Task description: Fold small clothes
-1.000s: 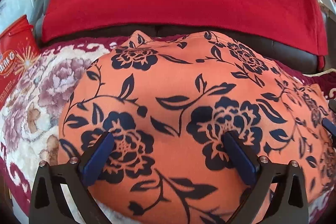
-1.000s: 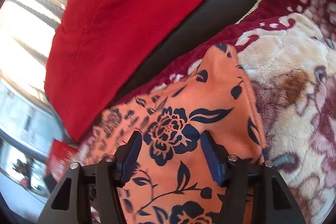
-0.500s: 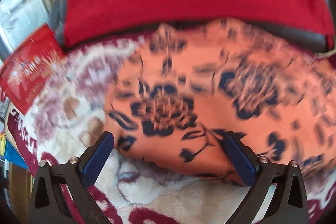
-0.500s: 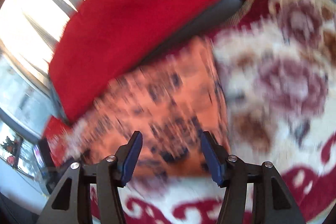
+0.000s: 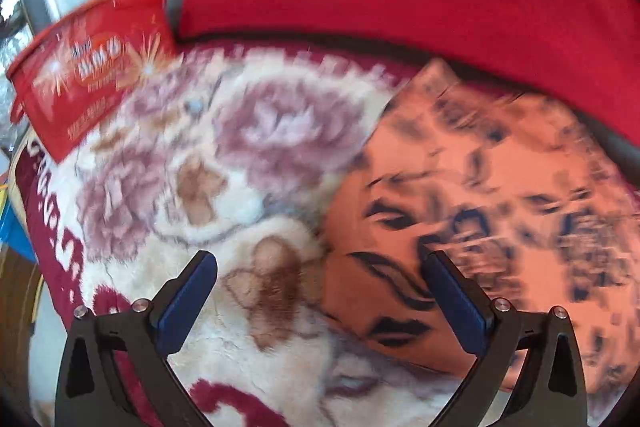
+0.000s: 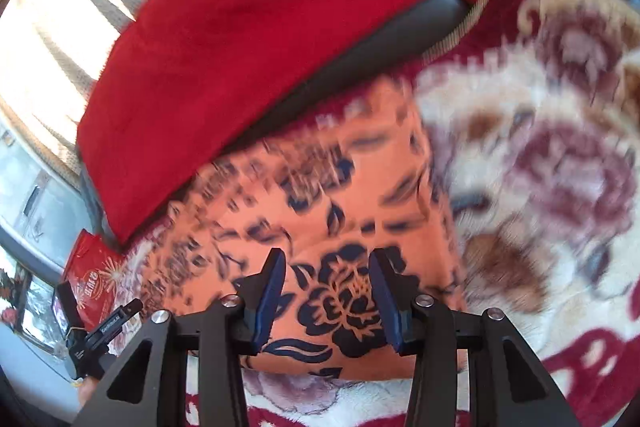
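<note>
Lying flat on a plush cream blanket with mauve flowers and a maroon border [image 5: 224,195], the orange garment printed with dark navy flowers [image 6: 352,211] sits close under a red fleece throw [image 6: 256,39] draped over a dark grey cushion edge [image 6: 404,27]. Left gripper [image 5: 320,291]: fingers spread wide, nothing held; one blue pad hangs over bare blanket, the other over the garment's left edge. Right gripper [image 6: 326,301]: fingers about half open and just been closing, framing a printed flower near the garment's near edge; cloth lies flat between them, not pinched. A red printed bag [image 5: 88,79] lies at the blanket's far left. Views blurred.
</note>
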A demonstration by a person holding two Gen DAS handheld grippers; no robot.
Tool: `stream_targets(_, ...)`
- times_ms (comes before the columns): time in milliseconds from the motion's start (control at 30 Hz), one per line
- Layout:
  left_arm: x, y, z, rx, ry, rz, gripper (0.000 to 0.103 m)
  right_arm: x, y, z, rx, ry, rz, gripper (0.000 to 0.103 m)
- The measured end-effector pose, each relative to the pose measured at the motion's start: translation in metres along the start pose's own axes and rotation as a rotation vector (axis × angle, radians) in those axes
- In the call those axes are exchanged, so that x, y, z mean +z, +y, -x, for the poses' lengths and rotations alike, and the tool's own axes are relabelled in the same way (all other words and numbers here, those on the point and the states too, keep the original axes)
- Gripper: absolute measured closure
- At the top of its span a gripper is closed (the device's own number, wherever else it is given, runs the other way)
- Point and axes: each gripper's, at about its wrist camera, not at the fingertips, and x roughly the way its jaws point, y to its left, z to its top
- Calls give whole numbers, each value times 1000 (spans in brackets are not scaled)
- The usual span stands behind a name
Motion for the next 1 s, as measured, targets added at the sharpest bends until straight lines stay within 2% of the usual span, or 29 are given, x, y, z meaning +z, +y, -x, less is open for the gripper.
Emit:
stream_targets(33,0,0,-7,-10,16,0,0,-2,-3,-14,-18,42,-23,55)
stream_targets(100,2,-5,-5,2,-3,-18,0,0,1,-17,-27,31,-22,55)
stream_targets(200,1,-14,20,-10,-92,-58,0,-1,5,-10,-14,4,-14,55)
stream_targets(367,-11,-25,73,-103,-243,-77,0,-2,5,18,34,-114,-4,55)
stream_targets(533,-18,-38,100,-135,-325,-119,0,1,6,38,75,-211,-1,52)
stream_targets(633,-20,-48,107,-144,-336,-137,0,3,5,42,91,-233,-12,48)
stream_targets(1000,-18,-69,107,-179,-336,-156,0,7,1,41,114,-227,-28,48)
